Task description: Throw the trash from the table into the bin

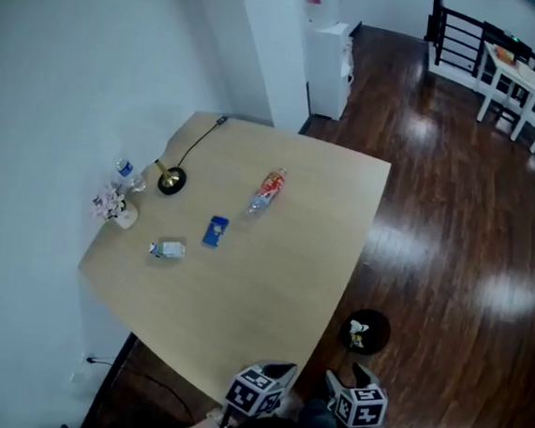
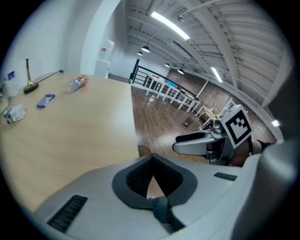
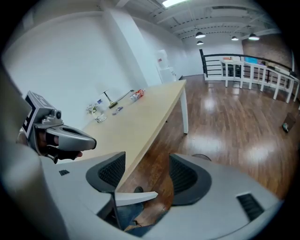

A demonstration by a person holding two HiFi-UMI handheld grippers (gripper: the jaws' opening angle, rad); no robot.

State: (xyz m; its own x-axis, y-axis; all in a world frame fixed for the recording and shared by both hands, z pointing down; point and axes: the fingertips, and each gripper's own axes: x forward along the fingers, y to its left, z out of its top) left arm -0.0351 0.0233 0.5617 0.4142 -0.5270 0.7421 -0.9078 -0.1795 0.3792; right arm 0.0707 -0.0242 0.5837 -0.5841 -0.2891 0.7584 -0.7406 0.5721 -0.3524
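Both grippers are held side by side close to the person's body at the table's (image 1: 270, 284) near edge, angled forward and down; the left gripper (image 2: 152, 161) has its pads meeting at the tips, nothing between them; the right gripper (image 3: 147, 164) stands half-wide and empty; the plastic bottle (image 1: 268, 191), blue packet (image 1: 215, 231) and what looks like a crumpled carton (image 1: 167, 250) lie far across the table; the black bin (image 1: 384, 323) sits on the floor just beside the right gripper.

Open office/loft space, lg wood table (image 1: 280, 275), water dispenser (image 1: 330, 73), railing (image 1: 458, 39), strip lights (image 2: 171, 26)
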